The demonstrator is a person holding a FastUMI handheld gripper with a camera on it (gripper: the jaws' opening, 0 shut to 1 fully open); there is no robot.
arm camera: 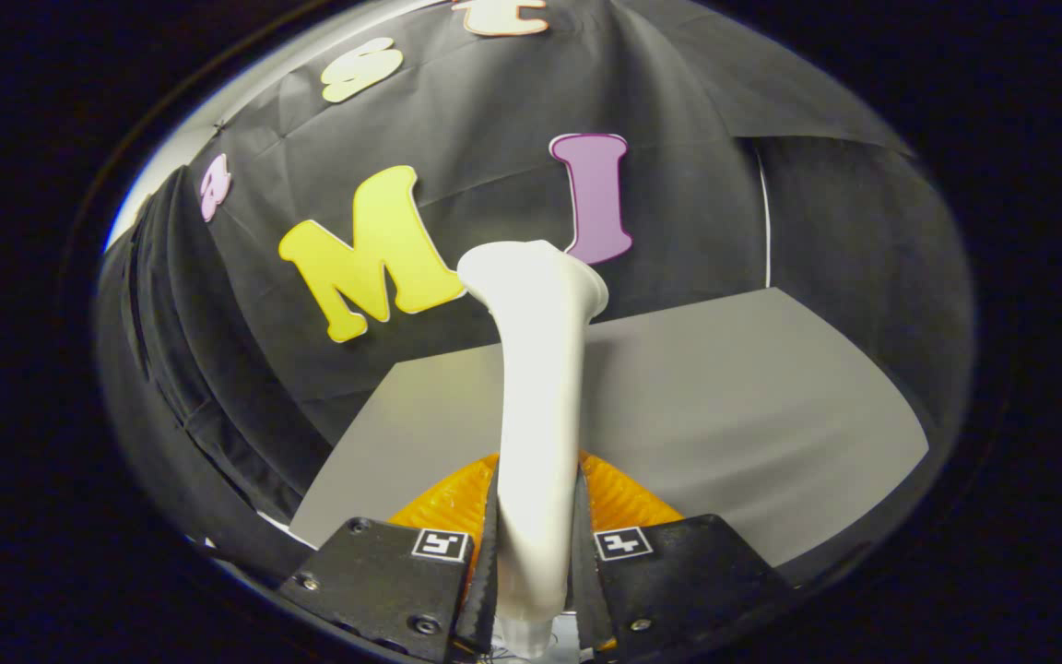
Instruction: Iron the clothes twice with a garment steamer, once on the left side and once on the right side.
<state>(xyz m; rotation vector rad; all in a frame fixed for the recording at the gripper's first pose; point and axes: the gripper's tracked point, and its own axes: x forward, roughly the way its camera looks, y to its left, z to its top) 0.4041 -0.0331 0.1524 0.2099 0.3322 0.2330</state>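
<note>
- Gripper (536, 563): both fingers are closed against the handle of the garment steamer (536, 369), one pressing on each side.
- Garment steamer: white, slim body rising from between the fingers and flaring into a wider head at the far end.
- Table (734, 415): grey surface lying beyond the fingers, behind the steamer.
- Orange ribbed item (619, 498): visible just ahead of the fingers, on both sides of the handle; its identity cannot be determined.
</note>
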